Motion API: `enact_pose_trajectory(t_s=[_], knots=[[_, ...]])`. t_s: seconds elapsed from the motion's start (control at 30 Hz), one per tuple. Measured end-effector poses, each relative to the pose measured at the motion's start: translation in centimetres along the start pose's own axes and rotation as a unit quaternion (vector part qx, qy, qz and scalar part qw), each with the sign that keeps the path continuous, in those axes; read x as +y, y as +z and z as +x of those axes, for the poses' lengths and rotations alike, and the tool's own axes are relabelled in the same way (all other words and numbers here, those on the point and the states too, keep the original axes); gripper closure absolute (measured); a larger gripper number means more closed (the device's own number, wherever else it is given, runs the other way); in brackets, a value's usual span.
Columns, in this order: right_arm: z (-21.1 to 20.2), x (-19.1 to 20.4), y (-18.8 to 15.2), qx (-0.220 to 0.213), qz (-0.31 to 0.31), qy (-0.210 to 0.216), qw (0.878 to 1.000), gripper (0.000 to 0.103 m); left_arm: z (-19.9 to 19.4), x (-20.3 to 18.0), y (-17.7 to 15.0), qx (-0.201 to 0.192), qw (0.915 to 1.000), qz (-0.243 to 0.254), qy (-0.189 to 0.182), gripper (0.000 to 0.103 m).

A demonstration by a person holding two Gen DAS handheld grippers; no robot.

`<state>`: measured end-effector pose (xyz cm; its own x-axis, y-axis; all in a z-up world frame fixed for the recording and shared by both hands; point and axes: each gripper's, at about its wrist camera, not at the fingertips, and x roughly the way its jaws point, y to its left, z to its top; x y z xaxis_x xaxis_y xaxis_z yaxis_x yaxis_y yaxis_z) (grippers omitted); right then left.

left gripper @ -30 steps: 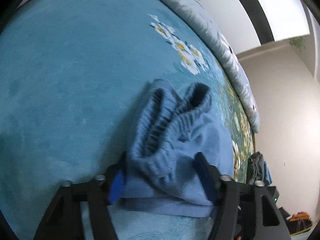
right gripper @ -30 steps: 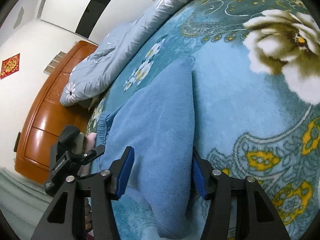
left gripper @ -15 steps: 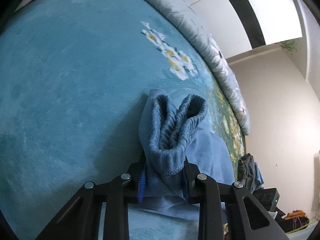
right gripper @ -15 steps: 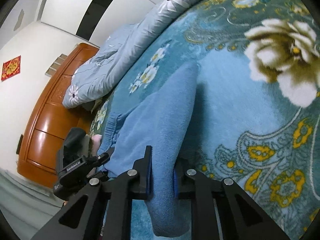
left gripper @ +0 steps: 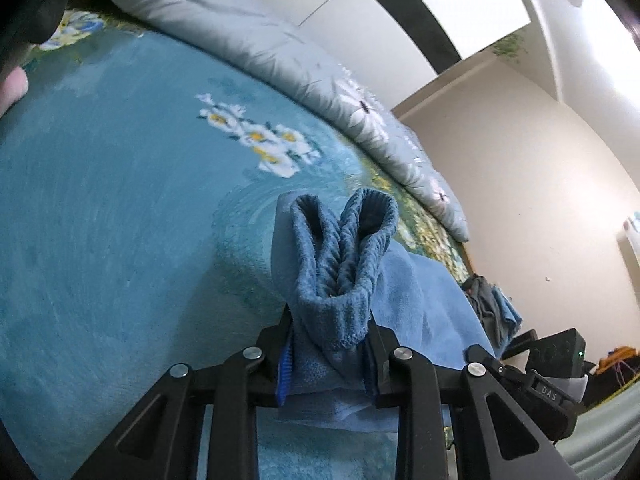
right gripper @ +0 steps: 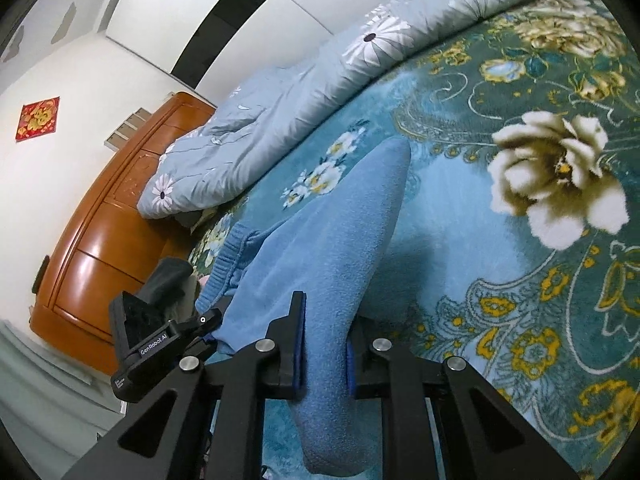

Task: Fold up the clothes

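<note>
pinching the soft blue fleece garment point(left gripper: 340, 280) by its ribbed waistband, the left gripper point(left gripper: 326, 354) is clamped at lower centre; the right gripper point(right gripper: 324, 344) squeezes what is probably a leg end. light and floppy, it sags over the floral blanket point(right gripper: 520, 280).

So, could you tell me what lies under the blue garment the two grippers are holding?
Under the blue garment is the teal floral blanket, visible all around it. The left gripper and right gripper pinch it; whatever lies directly beneath the cloth is covered.

Even indoor light, perhaps slight blur
</note>
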<state>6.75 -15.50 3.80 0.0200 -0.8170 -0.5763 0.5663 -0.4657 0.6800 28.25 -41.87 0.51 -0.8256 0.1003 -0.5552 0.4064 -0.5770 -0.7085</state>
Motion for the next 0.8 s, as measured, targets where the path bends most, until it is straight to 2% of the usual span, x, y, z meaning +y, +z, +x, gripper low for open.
enact_pose_trajectory(t_s=[0.17, 0.3, 0.57, 0.7, 0.8], knots=[[-1.1, 1.2, -0.7, -0.006, -0.008, 0.001, 1.0, 0.087, -1.2, -0.5, -0.1, -0.006, 0.9998, 0.018, -0.011, 0.074], [-1.7, 2.9, -0.6, -0.012, -0.028, 0.01, 0.999, 0.087, -3.4, -1.3, 0.5, -0.028, 0.9989, 0.025, -0.028, 0.074], [-1.8, 10.1, 1.8, -0.02, -0.105, 0.057, 0.993, 0.087, -12.5, -5.0, 4.6, -0.106, 0.9899, 0.094, -0.001, 0.074], [-0.4, 15.1, 2.4, -0.014, -0.143, 0.096, 0.985, 0.087, -17.6, -4.6, 7.1, -0.136, 0.9856, 0.098, 0.018, 0.074], [1.6, 19.1, 2.5, 0.002, -0.174, 0.12, 0.977, 0.087, -21.6, -3.3, 8.6, -0.156, 0.9811, 0.101, 0.053, 0.073]])
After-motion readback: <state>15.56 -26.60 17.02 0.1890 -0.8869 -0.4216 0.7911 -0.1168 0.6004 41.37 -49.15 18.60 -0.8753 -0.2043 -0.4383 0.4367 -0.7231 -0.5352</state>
